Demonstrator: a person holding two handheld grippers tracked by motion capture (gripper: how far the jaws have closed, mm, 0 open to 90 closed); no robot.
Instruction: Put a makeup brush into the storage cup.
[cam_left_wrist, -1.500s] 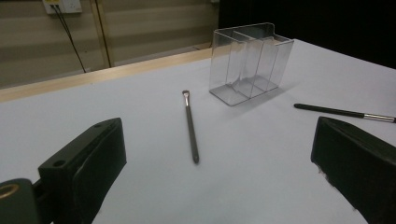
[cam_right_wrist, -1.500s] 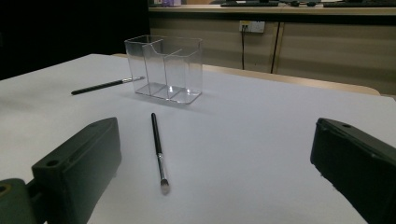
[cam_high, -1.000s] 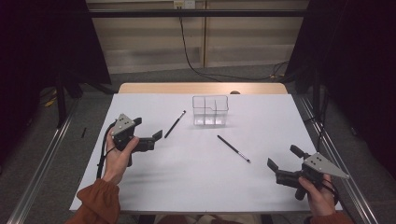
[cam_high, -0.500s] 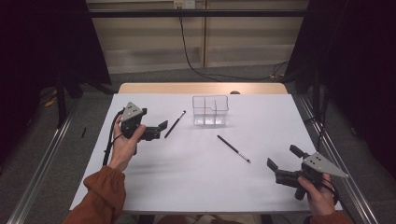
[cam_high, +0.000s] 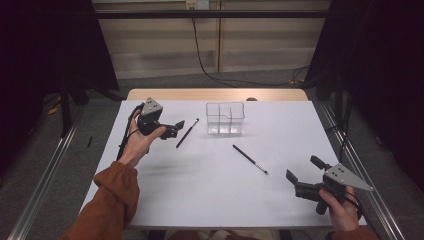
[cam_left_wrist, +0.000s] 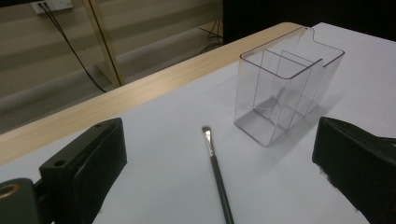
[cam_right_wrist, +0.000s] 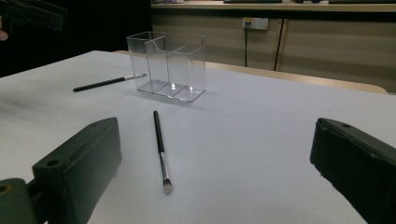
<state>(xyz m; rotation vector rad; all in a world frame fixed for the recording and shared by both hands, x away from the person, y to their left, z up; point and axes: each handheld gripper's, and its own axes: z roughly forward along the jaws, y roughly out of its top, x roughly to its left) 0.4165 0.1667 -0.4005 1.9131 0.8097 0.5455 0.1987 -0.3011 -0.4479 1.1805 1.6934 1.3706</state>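
A clear plastic organizer (cam_high: 225, 119) with several compartments stands at the back middle of the white table (cam_high: 210, 195). One thin black brush (cam_high: 187, 133) lies left of it, and a second brush (cam_high: 250, 159) lies in front of it. My left gripper (cam_high: 177, 126) hovers open just left of the first brush. In the left gripper view that brush (cam_left_wrist: 217, 175) runs between the spread jaws, with the organizer (cam_left_wrist: 285, 88) behind it. My right gripper (cam_high: 303, 168) is held open near the front right edge. In the right gripper view the second brush (cam_right_wrist: 161, 144) lies ahead of it.
A wooden strip (cam_high: 215, 94) borders the table's far edge. A black cable (cam_high: 202, 55) hangs down the wall behind. Metal rails (cam_high: 45, 175) run along the floor on both sides. The person's orange sleeve (cam_high: 107, 200) reaches in at the front left.
My left gripper has moved forward and to the right, ending close beside the left brush. The right gripper, both brushes and the organizer have stayed where they were.
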